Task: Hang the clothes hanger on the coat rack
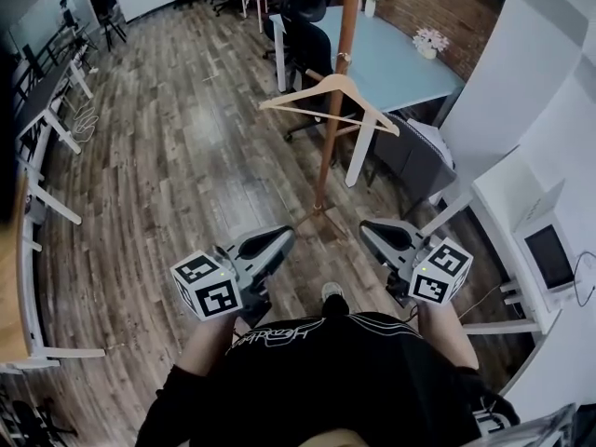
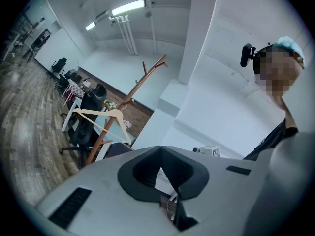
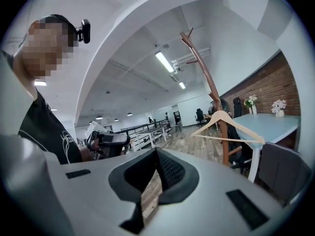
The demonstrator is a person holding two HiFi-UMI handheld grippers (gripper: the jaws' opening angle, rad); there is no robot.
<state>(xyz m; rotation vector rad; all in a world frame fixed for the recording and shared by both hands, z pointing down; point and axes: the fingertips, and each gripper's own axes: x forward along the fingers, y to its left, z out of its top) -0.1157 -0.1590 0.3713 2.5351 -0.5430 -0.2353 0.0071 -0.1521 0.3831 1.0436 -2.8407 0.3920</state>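
the person's black shirt (image 1: 345, 380) is nearest; just beyond, left gripper (image 1: 277, 240) and right gripper (image 1: 374, 235), both jaws together, empty. the wooden hanger (image 1: 341, 82) hangs on the coat rack (image 1: 326, 156) ahead.

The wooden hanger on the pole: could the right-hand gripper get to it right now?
Probably yes: nothing stands between the right gripper and the hanger, though the gripper is shut and held back near the person's body.
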